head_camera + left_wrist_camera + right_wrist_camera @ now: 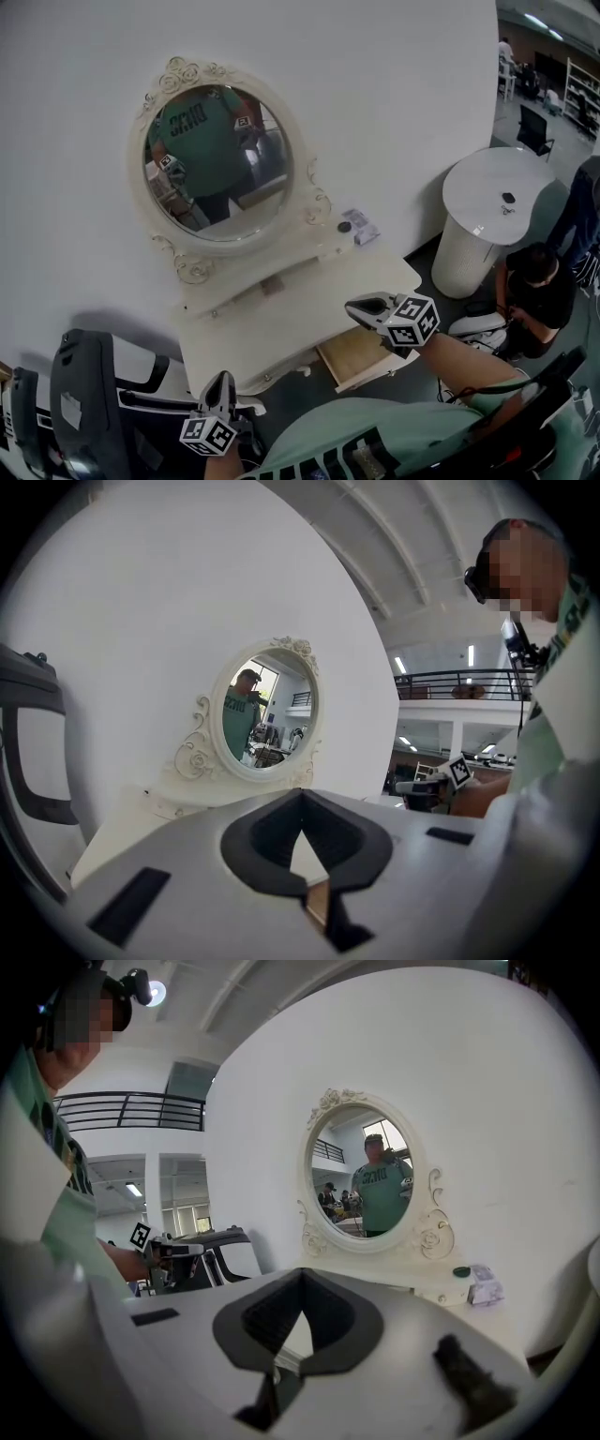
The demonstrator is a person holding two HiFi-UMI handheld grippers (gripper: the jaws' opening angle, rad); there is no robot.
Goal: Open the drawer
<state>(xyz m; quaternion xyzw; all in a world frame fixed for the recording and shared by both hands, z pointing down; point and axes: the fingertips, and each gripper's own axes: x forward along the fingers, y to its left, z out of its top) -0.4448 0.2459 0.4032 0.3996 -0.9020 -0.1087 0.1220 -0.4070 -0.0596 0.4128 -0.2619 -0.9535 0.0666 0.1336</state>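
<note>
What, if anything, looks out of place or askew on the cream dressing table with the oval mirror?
Only the shallow cream drawer at the right front of the cream dressing table: it stands pulled out, showing its tan wooden bottom. Nothing looks spilled or broken.

A white wall rises ahead of the left gripper and right gripper, with an oval mirror in a scrolled cream frame against it. To the right gripper's right, a round white pedestal table stands on dark floor. A black chair sits just left of the left gripper. Strip lights and a railed balcony show high beyond
</note>
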